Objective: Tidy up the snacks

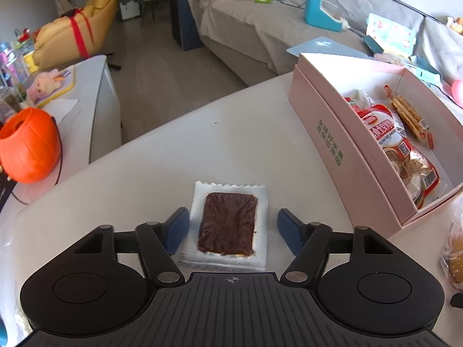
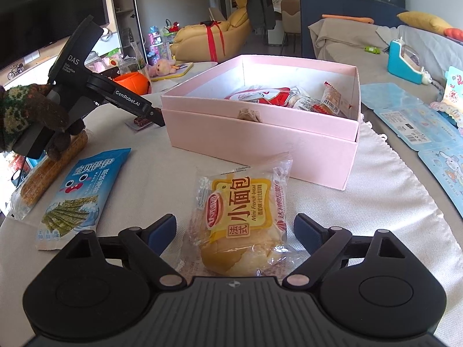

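A clear packet with a dark brown slab [image 1: 228, 224] lies flat on the white table [image 1: 202, 156]. My left gripper [image 1: 233, 228] is open, its blue pads on either side of the packet, not touching it. An open pink box [image 1: 344, 150] at the right holds several wrapped snacks [image 1: 396, 141]. In the right wrist view, a mini French bread packet [image 2: 241, 219] lies between the open fingers of my right gripper [image 2: 235, 230]. The pink box [image 2: 260, 133] stands just beyond it. The left gripper's body [image 2: 95, 84] shows at the left over the small packet [image 2: 141, 122].
A blue seaweed snack bag [image 2: 81, 193] and a corn packet [image 2: 49, 173] lie left of the bread. An orange pumpkin bucket [image 1: 27, 144] sits off the table's left. Blue cards [image 2: 419, 127] lie at the right. A sofa [image 1: 289, 20] stands behind.
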Motion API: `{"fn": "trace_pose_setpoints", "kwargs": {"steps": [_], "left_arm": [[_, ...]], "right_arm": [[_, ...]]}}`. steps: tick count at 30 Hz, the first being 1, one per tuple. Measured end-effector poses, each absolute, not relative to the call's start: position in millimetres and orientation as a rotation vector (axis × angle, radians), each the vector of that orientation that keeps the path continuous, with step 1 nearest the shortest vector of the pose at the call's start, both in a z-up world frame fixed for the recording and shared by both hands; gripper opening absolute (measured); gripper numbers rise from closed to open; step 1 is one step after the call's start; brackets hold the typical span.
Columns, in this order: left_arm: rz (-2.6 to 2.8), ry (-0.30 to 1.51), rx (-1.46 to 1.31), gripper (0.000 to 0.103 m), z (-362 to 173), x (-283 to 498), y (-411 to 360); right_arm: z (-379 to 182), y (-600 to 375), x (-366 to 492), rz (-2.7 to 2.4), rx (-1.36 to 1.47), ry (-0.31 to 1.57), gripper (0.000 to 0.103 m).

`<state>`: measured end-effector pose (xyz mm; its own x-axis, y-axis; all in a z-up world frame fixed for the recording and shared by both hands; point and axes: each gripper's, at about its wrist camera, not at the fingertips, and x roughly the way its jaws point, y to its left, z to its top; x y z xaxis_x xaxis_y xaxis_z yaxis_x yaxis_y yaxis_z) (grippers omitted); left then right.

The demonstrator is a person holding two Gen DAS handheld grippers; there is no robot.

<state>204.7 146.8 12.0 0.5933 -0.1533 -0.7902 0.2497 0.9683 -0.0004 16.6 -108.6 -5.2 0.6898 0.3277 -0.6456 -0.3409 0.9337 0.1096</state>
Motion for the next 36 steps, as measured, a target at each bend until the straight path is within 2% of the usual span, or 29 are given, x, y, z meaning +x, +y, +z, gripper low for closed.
{"fn": "trace_pose_setpoints", "kwargs": {"steps": [5, 8, 9, 10, 14, 18, 23, 26, 29, 31, 33, 36], "left_arm": [[-0.203, 0.891, 0.068, 0.062, 14, 187, 151], [-0.185, 0.867, 0.054, 0.055, 21, 173, 153], [-0.186, 0.861, 0.031, 0.04, 25, 169, 155], [-0.192, 0.853, 0.003, 0.016, 30, 164, 158], [-0.216, 0.804, -0.008, 0.016, 53, 142, 157], [-0.197, 0.812, 0.009, 0.016, 53, 138, 156], [-0.184, 0.86, 0.171, 0.02, 36, 158, 156], [-0.199, 0.917, 0.175, 0.022, 26, 171, 166], [-0.271, 0.918, 0.178, 0.042, 22, 169, 164], [-0.318, 0.915, 0.245, 0.065, 19, 164, 153], [-0.347, 0.914, 0.291, 0.071, 17, 162, 146], [-0.359, 0.923, 0.258, 0.068, 20, 165, 150]], "right_arm": [[-5, -108, 17, 0.374, -0.02, 0.718, 0.089], [-5, -108, 16, 0.374, -0.019, 0.718, 0.089], [-5, -108, 17, 0.374, -0.019, 0.718, 0.089], [-5, -108, 17, 0.374, -0.019, 0.718, 0.089], [-5, -108, 16, 0.375, -0.018, 0.718, 0.089], [-5, -108, 16, 0.374, -0.02, 0.718, 0.089], [-5, -107, 17, 0.371, -0.029, 0.719, 0.089], [-5, -107, 17, 0.372, -0.028, 0.719, 0.089], [-5, -107, 17, 0.373, -0.028, 0.719, 0.089], [-5, -107, 17, 0.375, -0.028, 0.72, 0.09], [-5, -107, 17, 0.375, -0.028, 0.72, 0.09], [-5, -107, 16, 0.376, -0.028, 0.72, 0.09]]}}
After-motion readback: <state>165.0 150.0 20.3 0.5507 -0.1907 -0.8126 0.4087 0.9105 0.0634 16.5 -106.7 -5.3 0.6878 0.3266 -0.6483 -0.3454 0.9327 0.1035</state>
